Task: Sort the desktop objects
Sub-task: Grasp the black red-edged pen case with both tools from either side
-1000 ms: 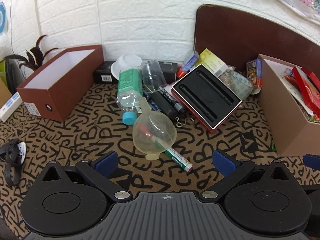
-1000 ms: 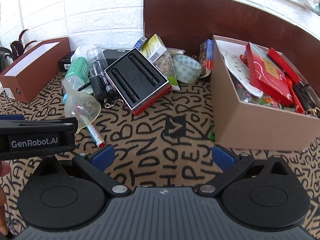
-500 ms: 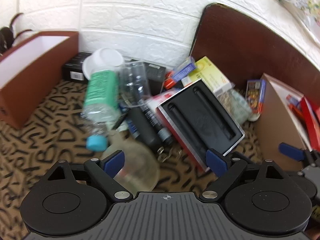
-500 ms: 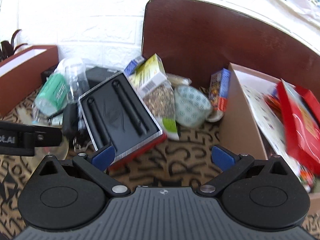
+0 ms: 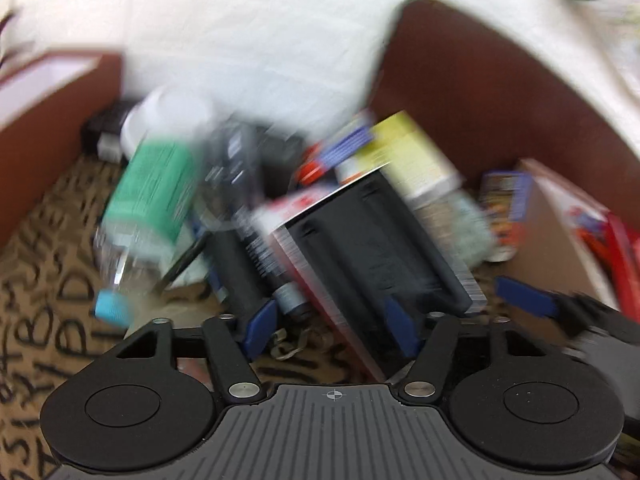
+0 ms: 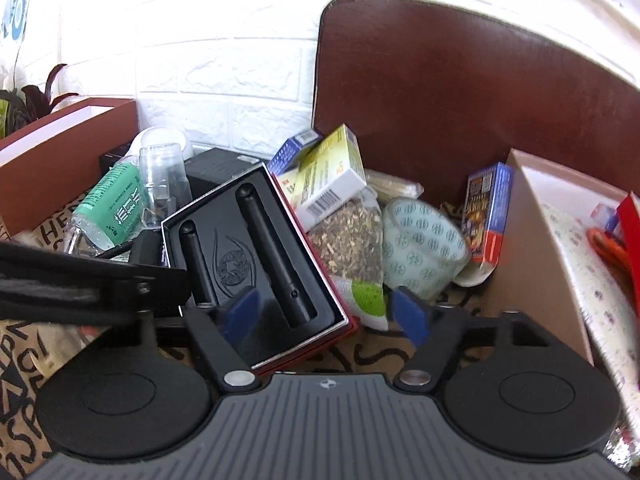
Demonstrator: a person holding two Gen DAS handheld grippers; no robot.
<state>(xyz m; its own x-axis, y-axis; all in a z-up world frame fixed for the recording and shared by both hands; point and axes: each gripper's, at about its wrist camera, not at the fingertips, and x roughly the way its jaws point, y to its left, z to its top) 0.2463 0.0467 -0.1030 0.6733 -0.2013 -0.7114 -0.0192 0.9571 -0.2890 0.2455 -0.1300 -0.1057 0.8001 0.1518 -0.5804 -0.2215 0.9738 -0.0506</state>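
Observation:
A red case with a black tray insert (image 6: pixel 256 248) lies tilted in the pile of desk clutter; in the blurred left wrist view the same case (image 5: pixel 376 248) fills the middle. My left gripper (image 5: pixel 331 326) is closing, with the case's near left edge and a key ring between its fingers; no pad visibly presses. My right gripper (image 6: pixel 324 312) is also closing over the case's near right corner, its left pad above the tray and its right pad above a seed packet (image 6: pixel 348 240). The left gripper's body (image 6: pixel 80 284) crosses the right wrist view at the left.
A green-label bottle (image 6: pixel 112 208) and a clear cup (image 6: pixel 160 176) lie left of the case, with a yellow box (image 6: pixel 332 172), tape roll (image 6: pixel 420 244) and blue card box (image 6: pixel 486 208) behind. A cardboard box (image 6: pixel 532 240) stands right, a brown box (image 6: pixel 60 152) left, and a brown board (image 6: pixel 460 100) behind.
Both grippers moved forward and down toward the case, which now sits between their fingers. Both pairs of jaws have narrowed. The funnel and marker have dropped out of view.

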